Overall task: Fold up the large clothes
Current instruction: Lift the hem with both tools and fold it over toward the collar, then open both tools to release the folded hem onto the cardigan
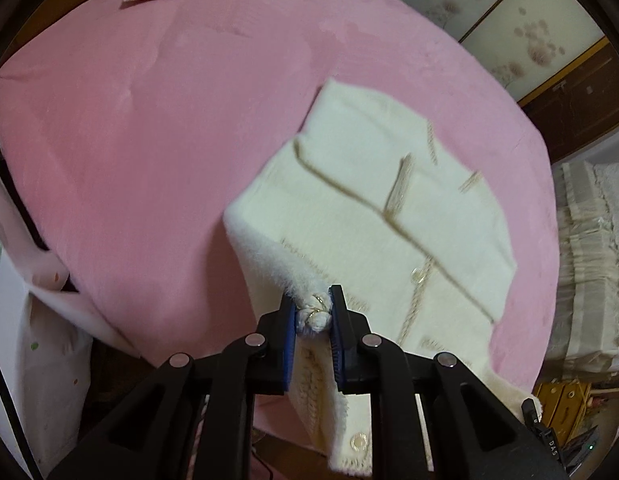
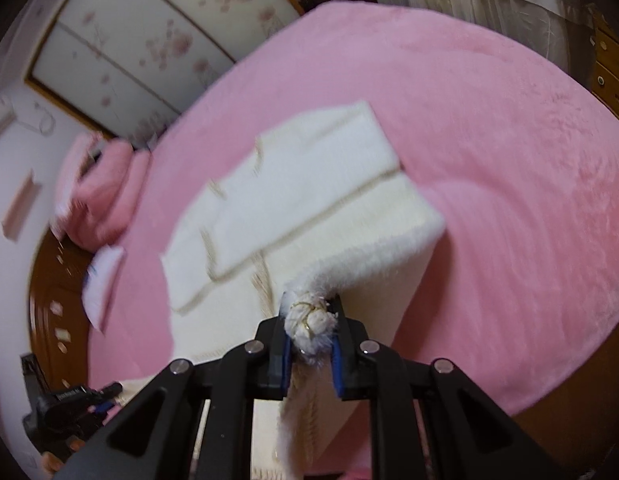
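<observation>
Risks first, from left to right. Your left gripper (image 1: pixel 312 309) holds only a bunched, braided edge of the cream garment (image 1: pixel 373 200). The bite is small and the pile is fluffy, so a sharp pull could draw the trim out from between the pads. If one corner slips, that side is likely to drop onto the pink bed (image 1: pixel 149 140) and the fold line will skew. The sleeves are already folded across the body; judged from how loosely they lie, a fast swing could throw them open and undo that step. Your right gripper (image 2: pixel 311 320) has the same narrow bite on the opposite corner of the hem. Keep both hands level with each other; uneven height is likely to twist the panel between them. The near part of the garment hangs below both grippers, so watch that it does not catch under the folded half when laid down.

Gripper state. Left gripper: jaws nearly closed and clamped on the knotted trim, with the blue pads (image 1: pixel 290 344) pressing from both sides. Right gripper: jaws likewise nearly closed and clamped on its own twist of trim, with fabric trailing down between the fingers.

Garment position: the far half lies flat on the bed, while the near edge is lifted clear and suspended between both grippers.
</observation>
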Demonstrator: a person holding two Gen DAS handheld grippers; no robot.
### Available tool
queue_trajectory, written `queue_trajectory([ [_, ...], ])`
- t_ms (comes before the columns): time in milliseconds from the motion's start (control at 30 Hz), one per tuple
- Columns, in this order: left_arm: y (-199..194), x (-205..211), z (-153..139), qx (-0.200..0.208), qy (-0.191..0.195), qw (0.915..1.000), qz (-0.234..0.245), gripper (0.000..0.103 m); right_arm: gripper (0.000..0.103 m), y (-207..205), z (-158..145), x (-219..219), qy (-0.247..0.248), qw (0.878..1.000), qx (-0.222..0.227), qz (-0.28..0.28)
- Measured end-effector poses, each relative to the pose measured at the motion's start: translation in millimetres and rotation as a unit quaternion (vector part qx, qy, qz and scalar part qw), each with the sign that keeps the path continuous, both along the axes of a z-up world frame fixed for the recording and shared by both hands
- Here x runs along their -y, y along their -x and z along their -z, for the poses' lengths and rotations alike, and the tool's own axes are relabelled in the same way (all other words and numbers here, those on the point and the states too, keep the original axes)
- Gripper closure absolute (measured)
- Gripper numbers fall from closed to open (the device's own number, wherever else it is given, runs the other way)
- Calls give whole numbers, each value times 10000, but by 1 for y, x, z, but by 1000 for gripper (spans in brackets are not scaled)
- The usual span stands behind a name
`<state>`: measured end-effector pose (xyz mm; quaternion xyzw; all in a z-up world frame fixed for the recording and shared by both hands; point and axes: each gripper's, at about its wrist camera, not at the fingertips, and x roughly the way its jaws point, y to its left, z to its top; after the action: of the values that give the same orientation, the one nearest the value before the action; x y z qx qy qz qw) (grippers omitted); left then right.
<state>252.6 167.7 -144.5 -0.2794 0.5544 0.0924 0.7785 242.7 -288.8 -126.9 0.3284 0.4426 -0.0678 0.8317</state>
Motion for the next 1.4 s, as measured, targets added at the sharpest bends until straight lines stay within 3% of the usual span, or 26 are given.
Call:
queue_trajectory([
  [100, -25, -14, -15, 213, 268, 9994, -5, 90, 89, -16, -17, 8, -71, 9994, 275, 174],
  [200, -53, -26, -30, 402, 141, 9990, -108, 90, 90, -37, -35, 14, -24, 9979, 576, 279],
  [333, -89, -43, -39, 566, 290, 9975, -313, 90, 90, -67, -53, 25, 141, 9944, 908, 517],
  [633, -180, -66, -54, 761, 235, 9965, -245, 90, 90, -119, -78, 36, 862, 9849, 878, 1214],
  [867, -238, -74, -42, 741, 196, 9965, -341, 90, 90, -170, -60, 55, 1174, 9793, 740, 1476],
  [1067, -277, -53, -30, 794, 267, 9961, -265, 90, 90, -221, -32, 67, 1204, 9814, 421, 1432],
  [1167, -298, -41, -24, 763, 76, 9968, -216, 89, 90, -241, -24, 70, 1210, 9820, 286, 1419],
  [1267, -314, -26, -22, 700, -335, 9970, 86, 80, 87, -258, -14, 69, 1304, 9827, 72, 1315],
  [1300, -316, -22, -24, 721, -641, 9953, 95, 68, 82, -262, -13, 67, 1467, 9809, 61, 1275],
  [1333, -316, -18, -28, 772, -951, 9924, 73, 48, 81, -262, -12, 65, 1590, 9793, 126, 1248],
  [1400, -313, -14, -33, 907, -1206, 9885, 107, 34, 79, -265, -17, 57, 1895, 9746, 419, 1117],
])
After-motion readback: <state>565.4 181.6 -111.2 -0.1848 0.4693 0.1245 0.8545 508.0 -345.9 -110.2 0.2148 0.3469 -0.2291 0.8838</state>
